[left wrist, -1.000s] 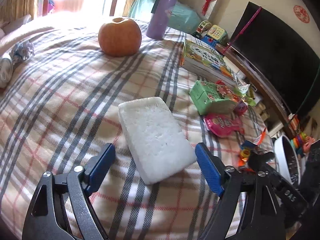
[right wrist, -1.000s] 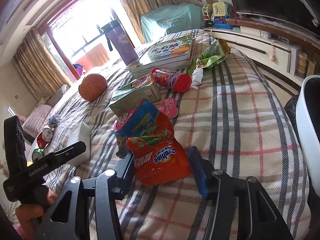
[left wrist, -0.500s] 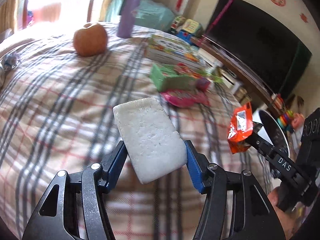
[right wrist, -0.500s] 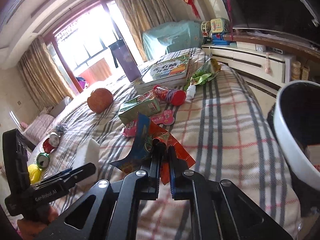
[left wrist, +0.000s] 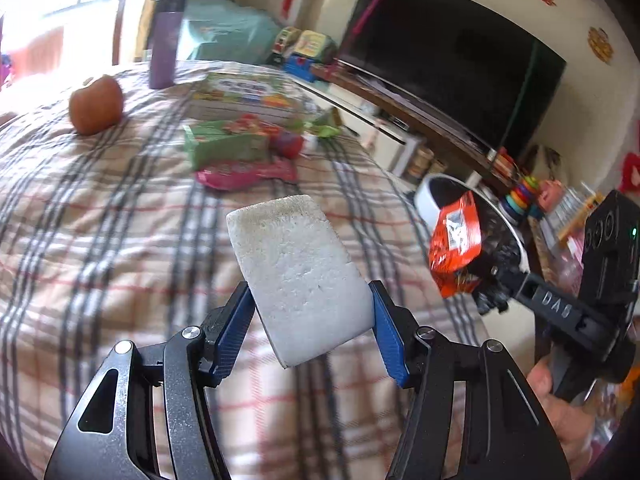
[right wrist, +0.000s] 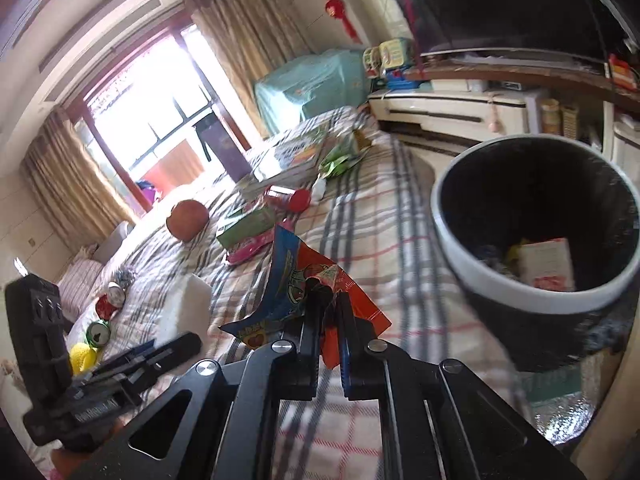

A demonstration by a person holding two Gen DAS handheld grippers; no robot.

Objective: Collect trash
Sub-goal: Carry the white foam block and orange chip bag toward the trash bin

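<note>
Since a second ago, the white foam block (left wrist: 298,276) and orange snack wrapper (right wrist: 320,300) have been lifted off the bed, clamped in the left gripper (left wrist: 310,328) and right gripper (right wrist: 328,344), and the thinly pinched wrapper could slip short of the trash bin (right wrist: 532,292) at right.

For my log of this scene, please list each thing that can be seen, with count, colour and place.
foam block: 1, white, held above the bed
snack wrapper: 1, orange and blue, held beside the bin
trash bin: 1, white rim, black inside, beside the bed
apple: 1, orange-red, on the bed
green box: 1, on the bed
pink packet: 1, near the box
book: 1, on the bed
bottle: 1, purple, far end
left gripper: shut on block
right gripper: shut on wrapper
</note>
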